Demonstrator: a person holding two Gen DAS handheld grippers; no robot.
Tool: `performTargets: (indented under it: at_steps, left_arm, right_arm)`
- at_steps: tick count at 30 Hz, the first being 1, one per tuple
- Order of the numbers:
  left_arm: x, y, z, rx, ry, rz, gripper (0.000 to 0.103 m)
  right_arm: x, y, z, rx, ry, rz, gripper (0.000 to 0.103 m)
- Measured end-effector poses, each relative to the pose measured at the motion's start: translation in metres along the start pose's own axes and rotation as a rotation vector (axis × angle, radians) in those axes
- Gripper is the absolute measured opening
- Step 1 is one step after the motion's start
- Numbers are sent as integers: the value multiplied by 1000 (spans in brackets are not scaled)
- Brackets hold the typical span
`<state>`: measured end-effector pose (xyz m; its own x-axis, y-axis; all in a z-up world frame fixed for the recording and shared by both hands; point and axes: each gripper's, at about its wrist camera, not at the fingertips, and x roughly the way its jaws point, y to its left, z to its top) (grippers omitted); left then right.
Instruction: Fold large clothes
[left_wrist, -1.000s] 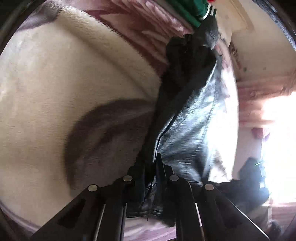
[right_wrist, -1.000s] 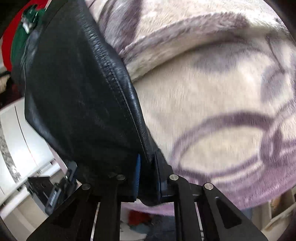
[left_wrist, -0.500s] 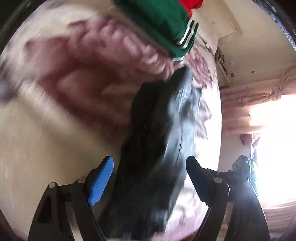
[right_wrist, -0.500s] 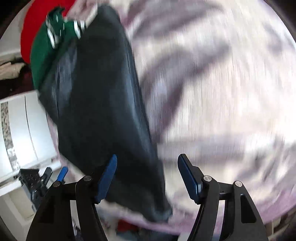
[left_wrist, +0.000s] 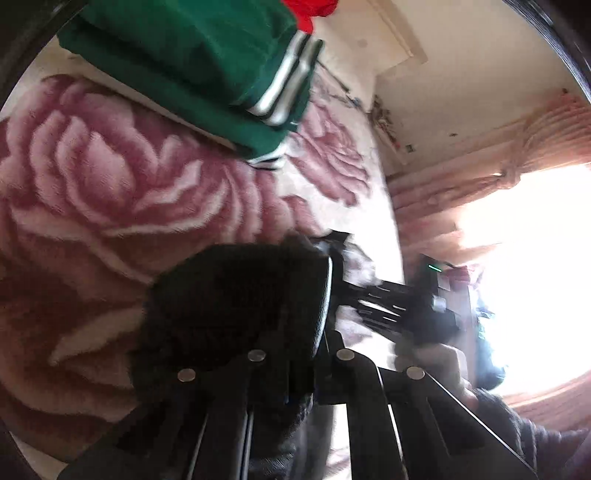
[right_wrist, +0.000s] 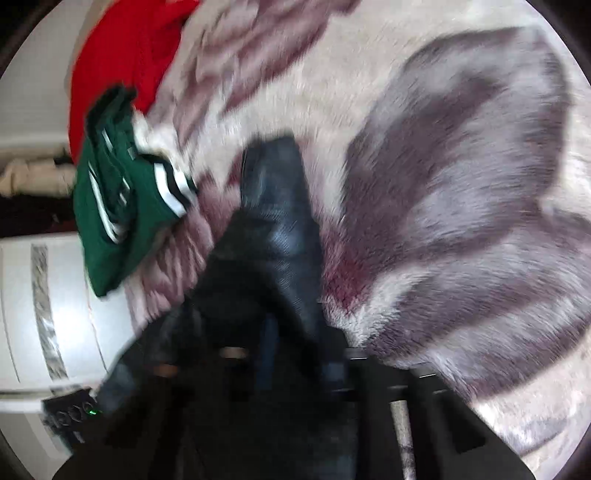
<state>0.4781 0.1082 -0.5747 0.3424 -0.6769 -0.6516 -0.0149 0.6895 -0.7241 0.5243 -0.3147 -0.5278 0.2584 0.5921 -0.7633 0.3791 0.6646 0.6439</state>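
Observation:
A black leather garment (left_wrist: 236, 306) is bunched on the floral blanket (left_wrist: 110, 192). My left gripper (left_wrist: 301, 373) is shut on its near edge, the fabric pinched between the fingers. In the right wrist view the same black garment (right_wrist: 273, 229) rises from my right gripper (right_wrist: 295, 354), which is shut on its near end; the picture is blurred by motion. The other gripper (left_wrist: 417, 306) shows to the right in the left wrist view, beside the garment.
A folded green garment with white stripes (left_wrist: 207, 62) lies on the blanket beyond the black one, with a red one (right_wrist: 122, 62) behind it. A white cabinet (right_wrist: 44, 306) stands left of the bed. A bright window with pink curtains (left_wrist: 517, 221) is at the right.
Both grippers held the garment a second ago, opened and let go half a second ago, and are now shut on it again, nearer the green stack.

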Motion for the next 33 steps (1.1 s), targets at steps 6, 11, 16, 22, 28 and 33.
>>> performTargets:
  at_steps: [6, 11, 16, 22, 28, 33]
  left_arm:
    - [59, 85, 20, -198, 174, 151, 11]
    - [9, 65, 22, -206, 115, 120, 34]
    - [-80, 49, 3, -195, -83, 225, 61]
    - [-139, 88, -76, -273, -102, 537, 61]
    - [-139, 153, -171, -394, 3, 638, 61]
    - [-136, 154, -192, -267, -3, 639, 64]
  right_arm:
    - [-2, -36, 21, 114, 5, -158, 5]
    - [-42, 1, 15, 1, 20, -171, 18]
    - [-52, 77, -58, -268, 184, -148, 39]
    - [38, 155, -152, -528, 414, -228, 38]
    - [124, 153, -179, -603, 404, -503, 38]
    - [94, 173, -172, -539, 431, -489, 38]
